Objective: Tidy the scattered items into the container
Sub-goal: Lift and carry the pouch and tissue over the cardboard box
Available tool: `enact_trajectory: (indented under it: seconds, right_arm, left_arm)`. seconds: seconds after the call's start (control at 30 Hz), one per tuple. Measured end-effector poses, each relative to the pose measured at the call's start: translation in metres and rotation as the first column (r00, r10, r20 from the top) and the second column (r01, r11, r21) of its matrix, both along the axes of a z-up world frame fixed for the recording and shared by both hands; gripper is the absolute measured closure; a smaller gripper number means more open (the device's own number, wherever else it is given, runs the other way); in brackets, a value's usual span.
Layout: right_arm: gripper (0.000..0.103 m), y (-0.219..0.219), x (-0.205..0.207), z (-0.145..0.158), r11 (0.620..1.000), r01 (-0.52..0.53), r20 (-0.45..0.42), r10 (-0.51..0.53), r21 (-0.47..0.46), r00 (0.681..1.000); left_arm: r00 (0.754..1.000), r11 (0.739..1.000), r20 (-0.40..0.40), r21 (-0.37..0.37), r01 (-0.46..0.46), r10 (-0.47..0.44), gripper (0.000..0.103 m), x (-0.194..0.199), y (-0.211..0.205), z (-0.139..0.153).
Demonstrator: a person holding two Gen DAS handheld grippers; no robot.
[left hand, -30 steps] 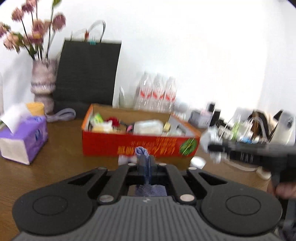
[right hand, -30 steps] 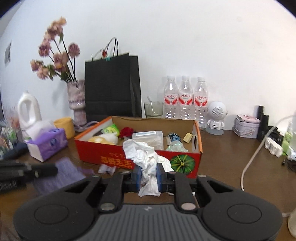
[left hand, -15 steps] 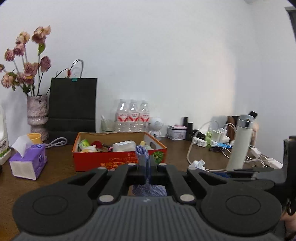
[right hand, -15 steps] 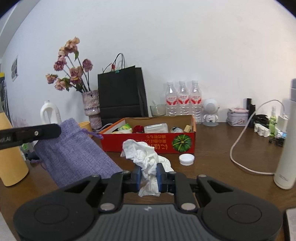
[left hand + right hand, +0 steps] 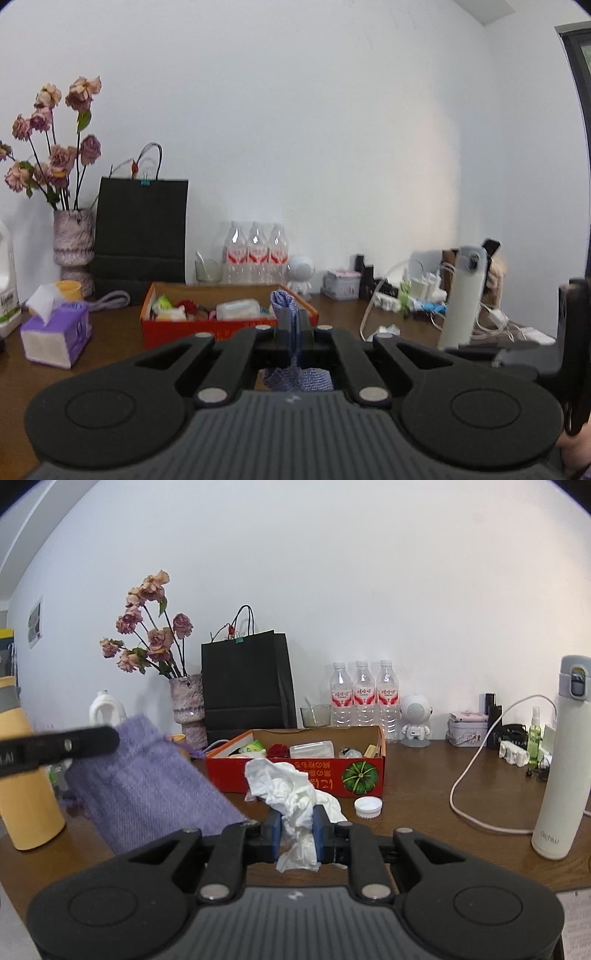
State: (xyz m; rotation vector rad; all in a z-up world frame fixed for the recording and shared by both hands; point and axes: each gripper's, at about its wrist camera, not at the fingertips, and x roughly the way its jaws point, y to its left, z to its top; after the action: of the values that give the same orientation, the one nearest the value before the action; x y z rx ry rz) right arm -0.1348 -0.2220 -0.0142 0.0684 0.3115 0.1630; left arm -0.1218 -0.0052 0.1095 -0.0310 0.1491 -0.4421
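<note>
A red cardboard box [image 5: 295, 771] with several small items inside stands mid-table; it also shows in the left wrist view [image 5: 177, 328]. My right gripper [image 5: 297, 830] is shut on a crumpled white tissue [image 5: 291, 794], held in front of the box. My left gripper [image 5: 291, 332] is shut on a purple knitted pouch [image 5: 282, 301], which hangs large at the left of the right wrist view [image 5: 147, 786]. A white bottle cap [image 5: 367, 806] lies on the table before the box.
Black paper bag [image 5: 245, 686], flower vase [image 5: 186, 705], three water bottles [image 5: 364, 698] and a small white robot figure [image 5: 415, 716] stand behind the box. White thermos [image 5: 563, 760] and cable [image 5: 476, 760] at right. Purple tissue box [image 5: 55, 334] and an orange cylinder [image 5: 26, 779] at left.
Both grippers have pulled back and risen away from the box, each still holding its item. The box now looks smaller and farther.
</note>
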Motion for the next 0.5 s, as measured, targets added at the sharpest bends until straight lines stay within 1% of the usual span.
enact_trajectory:
  seconds: [0.07,0.13,0.27,0.33,0.4,0.43,0.5]
  right_arm:
    - [0.087,-0.003,0.015,0.006,1.000,0.008,-0.011,-0.008,0.001,1.000]
    - [0.087,-0.008,0.033,0.018,1.000,0.004,-0.008,-0.004,0.010,1.000]
    - [0.087,-0.013,0.070,0.062,1.000,0.022,0.075,-0.020,-0.023,0.997]
    - [0.086,-0.014,0.095,0.084,0.999,0.024,0.091,-0.020,-0.041,0.996]
    - [0.086,-0.014,0.129,0.101,0.998,0.026,0.061,-0.023,-0.052,0.998]
    - [0.086,-0.015,0.148,0.106,0.999,0.022,0.038,-0.020,-0.043,0.999]
    - [0.086,-0.017,0.195,0.113,1.000,-0.001,-0.031,0.000,-0.017,1.000]
  left_arm:
    - [1.000,1.000,0.023,0.011,0.017,-0.018,0.100,0.019,-0.006,0.010]
    - [0.998,0.999,0.055,0.028,0.027,-0.029,0.100,0.045,-0.010,0.026]
    - [0.991,0.999,0.133,0.029,0.027,-0.031,0.100,0.098,-0.017,0.069]
    - [0.990,1.000,0.140,0.020,0.014,-0.017,0.100,0.129,-0.019,0.086]
    - [0.994,1.000,0.108,-0.017,-0.002,0.004,0.100,0.162,-0.016,0.095]
    - [0.997,0.998,0.070,-0.057,-0.011,0.015,0.100,0.181,-0.016,0.096]
    - [0.999,0.990,-0.022,-0.139,-0.035,0.032,0.100,0.217,-0.014,0.089]
